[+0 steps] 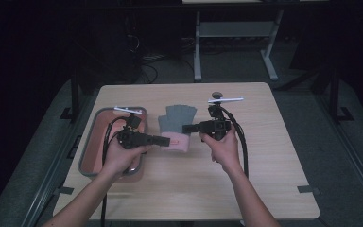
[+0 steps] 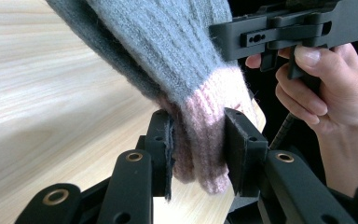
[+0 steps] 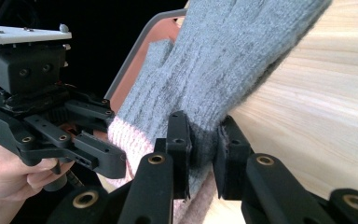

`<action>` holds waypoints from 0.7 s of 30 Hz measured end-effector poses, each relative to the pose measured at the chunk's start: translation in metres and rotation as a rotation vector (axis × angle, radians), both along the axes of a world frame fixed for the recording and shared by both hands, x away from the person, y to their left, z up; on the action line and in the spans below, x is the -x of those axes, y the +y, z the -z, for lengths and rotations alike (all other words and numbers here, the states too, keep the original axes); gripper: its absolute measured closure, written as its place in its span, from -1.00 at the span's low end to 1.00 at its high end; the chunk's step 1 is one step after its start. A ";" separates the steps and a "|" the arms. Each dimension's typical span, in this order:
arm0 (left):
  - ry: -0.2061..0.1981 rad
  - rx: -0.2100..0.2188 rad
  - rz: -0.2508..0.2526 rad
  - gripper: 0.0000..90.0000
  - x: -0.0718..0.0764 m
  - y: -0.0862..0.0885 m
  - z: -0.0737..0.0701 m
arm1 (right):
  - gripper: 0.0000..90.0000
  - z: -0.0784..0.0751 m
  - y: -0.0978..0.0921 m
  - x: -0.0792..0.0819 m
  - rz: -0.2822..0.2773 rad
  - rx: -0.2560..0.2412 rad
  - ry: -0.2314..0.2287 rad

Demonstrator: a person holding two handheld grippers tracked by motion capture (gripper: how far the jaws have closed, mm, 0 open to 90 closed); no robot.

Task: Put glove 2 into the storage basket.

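The knitted glove [image 1: 176, 126] lies on the table [image 1: 264, 156], just beside the tray [image 1: 89, 142]. It looks soft and light, so it probably sags when lifted. The left gripper [image 2: 198, 149] is clamped on its pink cuff [image 2: 205, 140], the right gripper [image 3: 204, 149] pinches its grey edge; the thick cuff seems the safest hold

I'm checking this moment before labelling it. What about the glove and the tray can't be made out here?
- Glove: in the high view both tools cover its cuff edges, so the grips are unreadable there.
- Glove fingertips: cut off by the top edge in the left tool view.
- Tray: its contents are hidden by the left hand in the high view.
- Small round thing at the table's far side: too small to identify.
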State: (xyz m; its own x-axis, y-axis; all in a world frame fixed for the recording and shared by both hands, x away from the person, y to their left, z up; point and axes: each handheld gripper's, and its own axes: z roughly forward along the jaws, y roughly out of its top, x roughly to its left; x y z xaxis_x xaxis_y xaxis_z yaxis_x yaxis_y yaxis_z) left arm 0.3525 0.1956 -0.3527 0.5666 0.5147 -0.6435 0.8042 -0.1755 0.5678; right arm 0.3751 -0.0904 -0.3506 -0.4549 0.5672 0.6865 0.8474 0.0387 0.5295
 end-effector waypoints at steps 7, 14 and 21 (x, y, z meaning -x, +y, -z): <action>-0.006 -0.003 -0.014 0.45 0.001 0.014 -0.001 | 0.73 -0.001 0.015 -0.004 -0.018 0.001 0.003; -0.006 -0.011 -0.031 0.45 0.003 0.025 -0.006 | 0.73 -0.003 0.027 -0.008 -0.038 -0.004 -0.005; -0.005 -0.017 -0.043 0.45 0.004 0.037 -0.008 | 0.73 -0.003 0.038 -0.011 -0.053 -0.008 0.003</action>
State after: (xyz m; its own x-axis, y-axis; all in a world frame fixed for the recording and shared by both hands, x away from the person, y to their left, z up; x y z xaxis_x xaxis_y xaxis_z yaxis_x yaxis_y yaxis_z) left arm 0.3480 0.2323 -0.3450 0.5470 0.5493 -0.6317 0.8084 -0.1506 0.5691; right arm 0.3859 -0.0520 -0.3474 -0.4824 0.5365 0.6924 0.8457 0.0793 0.5278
